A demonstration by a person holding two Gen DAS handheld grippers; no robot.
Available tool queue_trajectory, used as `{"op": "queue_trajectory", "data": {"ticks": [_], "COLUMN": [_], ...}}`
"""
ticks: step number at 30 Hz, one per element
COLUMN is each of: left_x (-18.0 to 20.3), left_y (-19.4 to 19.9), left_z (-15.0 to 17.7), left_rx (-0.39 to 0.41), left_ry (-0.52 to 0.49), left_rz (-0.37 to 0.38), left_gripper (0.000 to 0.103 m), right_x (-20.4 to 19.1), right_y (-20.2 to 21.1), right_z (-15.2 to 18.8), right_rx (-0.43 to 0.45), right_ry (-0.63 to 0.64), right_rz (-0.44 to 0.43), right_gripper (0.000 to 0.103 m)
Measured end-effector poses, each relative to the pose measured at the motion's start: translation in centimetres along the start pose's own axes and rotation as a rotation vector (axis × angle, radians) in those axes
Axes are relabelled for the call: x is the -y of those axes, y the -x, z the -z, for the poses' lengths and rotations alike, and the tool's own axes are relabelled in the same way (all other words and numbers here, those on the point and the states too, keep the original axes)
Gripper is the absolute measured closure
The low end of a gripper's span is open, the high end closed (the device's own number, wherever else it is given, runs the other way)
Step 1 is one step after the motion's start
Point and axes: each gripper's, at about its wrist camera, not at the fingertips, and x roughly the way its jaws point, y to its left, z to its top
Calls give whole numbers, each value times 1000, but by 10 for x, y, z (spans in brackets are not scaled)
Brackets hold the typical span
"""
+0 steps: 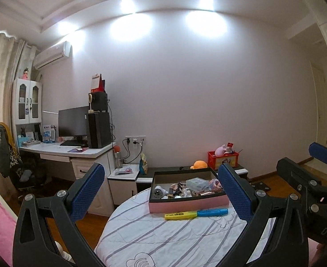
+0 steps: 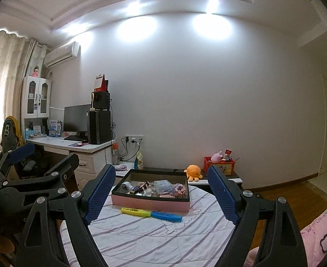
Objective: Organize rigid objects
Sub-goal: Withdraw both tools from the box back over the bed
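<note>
A pink box (image 1: pixel 185 207) with a black inside sits on a round table under a striped cloth (image 1: pixel 163 240). It holds several small items: a white round gadget, a clear case, figurines. A yellow highlighter (image 1: pixel 179 215) and a blue highlighter (image 1: pixel 212 212) lie end to end on the cloth just in front of the box. My left gripper (image 1: pixel 161 171) is open and empty, held short of the box. My right gripper (image 2: pixel 161 173) is open too, with nothing between its blue pads, facing the same box (image 2: pixel 150 204), the yellow highlighter (image 2: pixel 135 211) and the blue highlighter (image 2: pixel 166 216).
Each gripper shows in the other's view: the right gripper (image 1: pixel 305 160) to the right, the left gripper (image 2: pixel 45 156) to the left. Behind the table stand a low dark cabinet (image 2: pixel 163 169), an orange plush (image 2: pixel 193 171) and a red crate (image 2: pixel 221 166). A computer desk (image 1: pixel 74 151) and a chair stand at the left.
</note>
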Motion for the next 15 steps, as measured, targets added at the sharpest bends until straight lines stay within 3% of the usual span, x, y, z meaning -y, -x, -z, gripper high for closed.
{"op": "queue_trajectory", "data": {"ticks": [9, 11, 15], "left_x": [4, 2, -4], "left_y": [-28, -46, -88], "left_z": [14, 24, 54], "left_rx": [-60, -127, -256], "left_ry": [-5, -4, 5], "left_rz": [34, 65, 57], "left_gripper": [0, 0, 0], "right_x": [4, 7, 21], "right_y": [-19, -34, -74], "right_z": [11, 17, 40], "right_rx": [-48, -78, -178], "right_ry": [2, 9, 25], "right_rz": [-2, -6, 1], "right_gripper": [17, 17, 17]}}
